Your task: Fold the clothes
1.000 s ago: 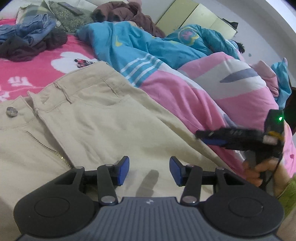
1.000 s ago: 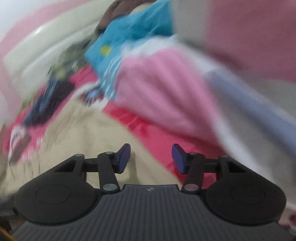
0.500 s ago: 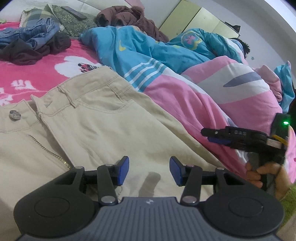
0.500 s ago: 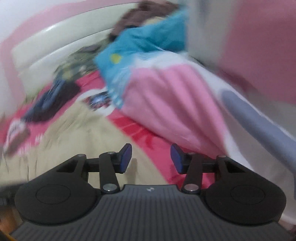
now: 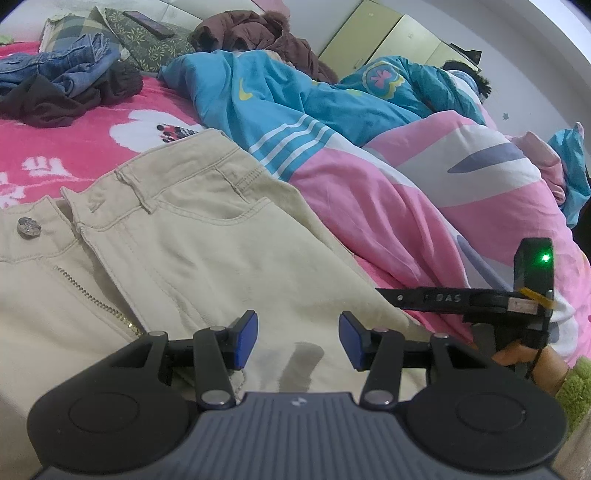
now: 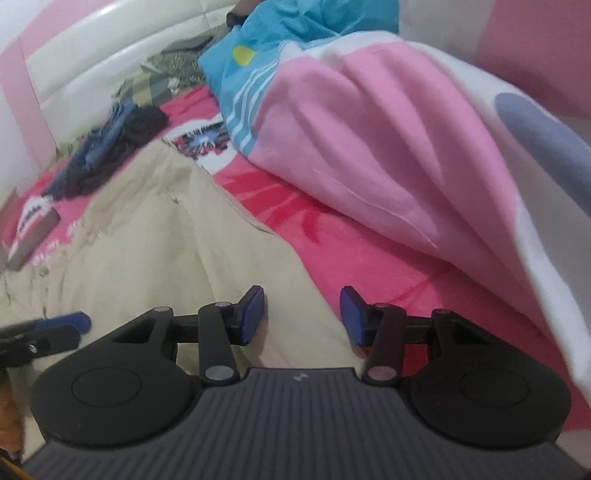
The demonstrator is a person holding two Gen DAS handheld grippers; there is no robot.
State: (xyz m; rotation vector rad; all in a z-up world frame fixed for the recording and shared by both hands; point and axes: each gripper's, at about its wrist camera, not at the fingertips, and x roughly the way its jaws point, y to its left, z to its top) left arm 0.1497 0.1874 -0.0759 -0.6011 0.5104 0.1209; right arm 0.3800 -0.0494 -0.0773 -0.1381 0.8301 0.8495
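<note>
Beige trousers point(image 5: 192, 251) lie spread flat on the pink bed, waistband toward the far side, with a metal button point(image 5: 27, 226) and an unzipped fly at the left. My left gripper point(image 5: 298, 339) hovers low over the trouser front, open, nothing between its blue pads. In the right wrist view my right gripper point(image 6: 302, 319) is open too, hanging over the right side edge of the trousers point(image 6: 166, 251) where the cloth meets the pink sheet. The left wrist view shows the right gripper point(image 5: 461, 297) from the side, held by a hand point(image 5: 517, 356).
A pink and white quilt point(image 5: 461, 177) and a blue blanket point(image 5: 280, 96) are heaped close along the right of the trousers. Jeans and dark clothes point(image 5: 62, 85) are piled at the far left near pillows, a brown jacket point(image 5: 258, 33) and a white headboard point(image 6: 110, 48).
My right gripper has sunk toward the bed, and the trousers' side edge now lies under its fingers. The left gripper has stayed where it was. Both stay open.
</note>
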